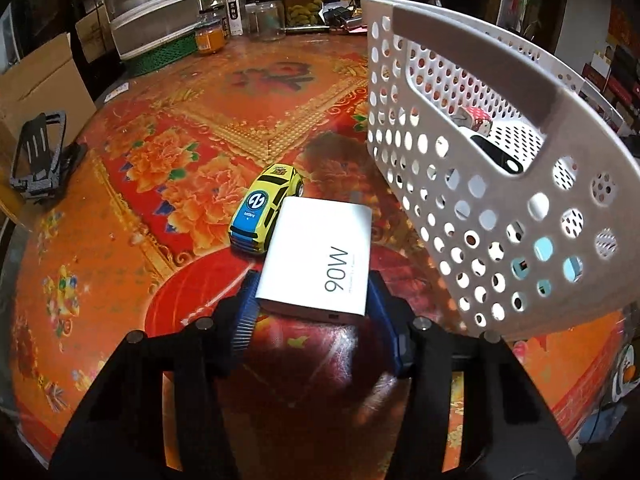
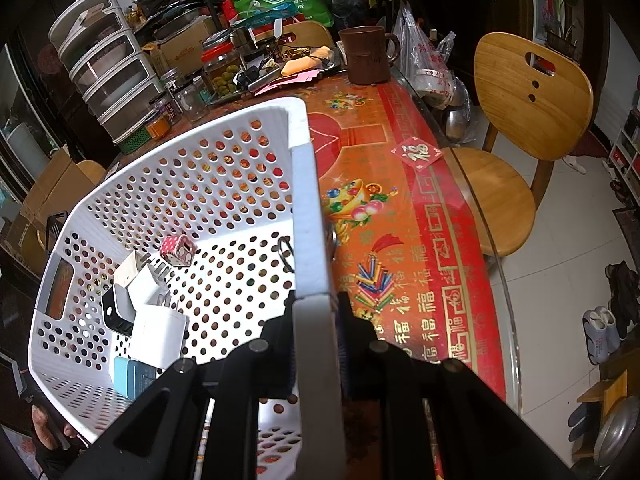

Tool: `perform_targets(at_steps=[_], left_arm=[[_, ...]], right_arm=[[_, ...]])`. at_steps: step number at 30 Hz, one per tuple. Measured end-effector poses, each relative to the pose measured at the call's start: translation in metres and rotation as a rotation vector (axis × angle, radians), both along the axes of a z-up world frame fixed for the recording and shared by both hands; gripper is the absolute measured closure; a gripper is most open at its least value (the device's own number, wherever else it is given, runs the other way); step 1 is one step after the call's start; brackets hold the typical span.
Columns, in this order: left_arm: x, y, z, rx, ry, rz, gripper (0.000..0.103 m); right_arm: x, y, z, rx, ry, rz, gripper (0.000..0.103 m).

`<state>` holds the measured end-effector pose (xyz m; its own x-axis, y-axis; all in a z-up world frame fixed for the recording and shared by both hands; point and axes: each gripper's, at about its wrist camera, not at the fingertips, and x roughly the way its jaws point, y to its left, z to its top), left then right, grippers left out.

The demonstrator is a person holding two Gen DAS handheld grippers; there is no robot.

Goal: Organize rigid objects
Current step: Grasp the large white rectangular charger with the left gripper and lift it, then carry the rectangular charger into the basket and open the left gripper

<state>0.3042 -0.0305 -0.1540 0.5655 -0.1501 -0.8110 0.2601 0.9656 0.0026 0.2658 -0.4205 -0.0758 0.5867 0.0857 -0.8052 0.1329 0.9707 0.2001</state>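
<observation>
While the left gripper (image 1: pixel 314 300) clasps a white charger (image 1: pixel 320 256) printed "90W" on the red tablecloth (image 1: pixel 120 240), a yellow toy car (image 1: pixel 266 210) numbered "22" touches its far corner; the right gripper (image 2: pixel 316 312) pinches the tilted white basket (image 2: pixel 224 168) rim, small chargers lying inside

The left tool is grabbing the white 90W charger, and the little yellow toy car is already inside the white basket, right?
Not quite. The yellow toy car is not in the white basket; it sits on the table beside the white 90W charger, as the left wrist view shows. The left tool does have the charger between its fingers.
</observation>
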Motion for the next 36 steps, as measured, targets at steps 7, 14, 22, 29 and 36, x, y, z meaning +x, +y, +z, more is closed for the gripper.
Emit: perform_targets(at_steps=[7, 14, 22, 29, 36], left_arm=[[-0.010, 0.010, 0.010, 0.007, -0.059, 0.060, 0.054], [-0.015, 0.027, 0.027, 0.018, -0.100, 0.126, 0.055], [-0.018, 0.041, 0.047, 0.012, -0.125, 0.169, 0.055], [-0.018, 0.034, 0.095, 0.059, -0.197, 0.212, 0.055], [-0.013, 0.003, 0.148, 0.091, -0.261, 0.198, 0.056]], right_arm=[[0.000, 0.001, 0.000, -0.008, 0.001, -0.002, 0.089], [0.000, 0.002, 0.000, -0.012, 0.001, 0.000, 0.089], [0.001, 0.001, 0.001, -0.009, -0.001, 0.003, 0.089], [0.000, 0.001, 0.001, -0.003, -0.006, 0.010, 0.089], [0.001, 0.002, 0.002, -0.001, -0.005, 0.014, 0.089]])
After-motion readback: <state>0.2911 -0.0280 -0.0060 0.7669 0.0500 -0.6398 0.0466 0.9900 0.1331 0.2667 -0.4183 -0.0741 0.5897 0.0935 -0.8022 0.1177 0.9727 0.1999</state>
